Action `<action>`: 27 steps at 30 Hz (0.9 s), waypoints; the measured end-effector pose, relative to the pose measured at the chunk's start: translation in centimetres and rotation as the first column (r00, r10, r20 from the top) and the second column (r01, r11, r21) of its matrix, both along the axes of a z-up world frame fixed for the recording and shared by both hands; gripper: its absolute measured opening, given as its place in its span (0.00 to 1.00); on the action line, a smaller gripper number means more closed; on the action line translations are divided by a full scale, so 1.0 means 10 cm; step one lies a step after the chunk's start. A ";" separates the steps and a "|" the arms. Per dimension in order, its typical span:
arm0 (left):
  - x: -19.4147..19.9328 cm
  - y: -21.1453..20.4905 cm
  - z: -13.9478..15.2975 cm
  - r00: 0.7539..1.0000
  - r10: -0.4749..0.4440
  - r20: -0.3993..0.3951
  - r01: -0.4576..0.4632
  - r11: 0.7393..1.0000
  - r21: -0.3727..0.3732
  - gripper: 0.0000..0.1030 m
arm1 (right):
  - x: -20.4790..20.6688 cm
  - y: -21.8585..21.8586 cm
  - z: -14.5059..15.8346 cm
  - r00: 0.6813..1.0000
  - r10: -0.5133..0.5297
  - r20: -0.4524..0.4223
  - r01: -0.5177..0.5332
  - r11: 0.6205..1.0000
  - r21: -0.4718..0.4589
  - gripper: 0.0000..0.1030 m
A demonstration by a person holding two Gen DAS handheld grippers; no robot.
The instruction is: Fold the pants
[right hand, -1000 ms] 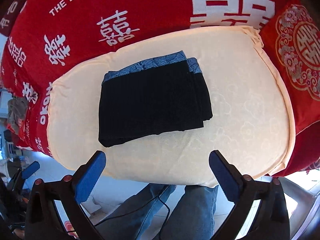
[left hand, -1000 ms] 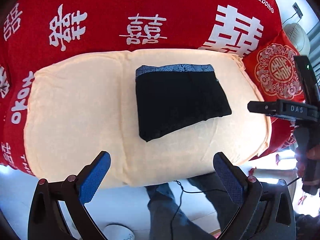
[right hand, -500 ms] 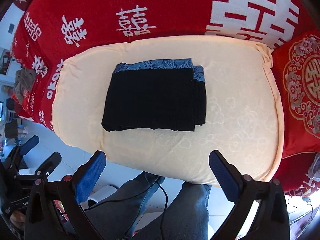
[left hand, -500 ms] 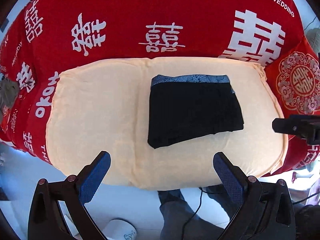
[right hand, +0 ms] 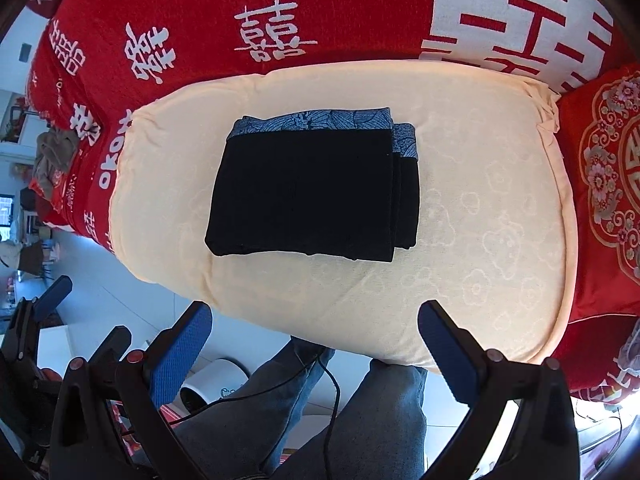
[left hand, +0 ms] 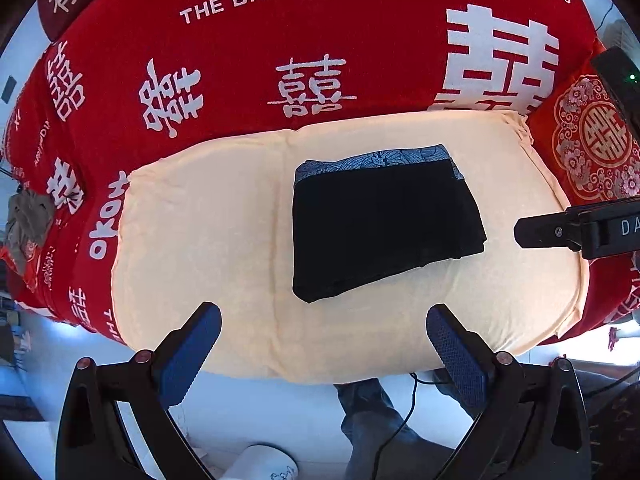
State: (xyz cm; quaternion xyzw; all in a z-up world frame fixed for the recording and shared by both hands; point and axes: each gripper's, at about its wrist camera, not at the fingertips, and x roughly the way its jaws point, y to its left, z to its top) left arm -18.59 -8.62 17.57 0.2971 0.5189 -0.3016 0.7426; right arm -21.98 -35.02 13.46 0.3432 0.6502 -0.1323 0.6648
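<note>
Both tongs are released, jaws spread wide, holding nothing: left gripper (left hand: 323,338) and right gripper (right hand: 315,334) hang low in frame, apart from the pants (right hand: 316,188). Pants lie folded at frame centre on the cream cushion (right hand: 480,220), long axis left-right, patterned waistband toward the top.

The right gripper (left hand: 560,232) only pokes in from the left wrist view's right edge, so its fingertips are cut off and the label stops at "DA". Red blanket (left hand: 280,60) lettering runs off the top. The grey heap (right hand: 52,152) at far left is too small to identify.
</note>
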 end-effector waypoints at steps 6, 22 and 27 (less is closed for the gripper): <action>0.02 0.02 -0.01 1.000 0.017 -0.013 -0.017 1.000 -0.004 1.00 | -0.03 -0.01 -0.01 1.000 -0.013 -0.008 0.013 1.000 0.000 1.00; 0.07 0.00 -0.01 1.000 0.019 -0.016 -0.019 1.000 -0.007 1.00 | -0.03 -0.04 0.00 1.000 -0.027 -0.008 0.027 1.000 -0.008 1.00; 0.11 0.02 -0.03 0.999 0.028 -0.022 -0.028 1.000 -0.001 1.00 | -0.03 -0.07 -0.01 0.999 -0.049 -0.002 0.049 0.999 -0.005 1.00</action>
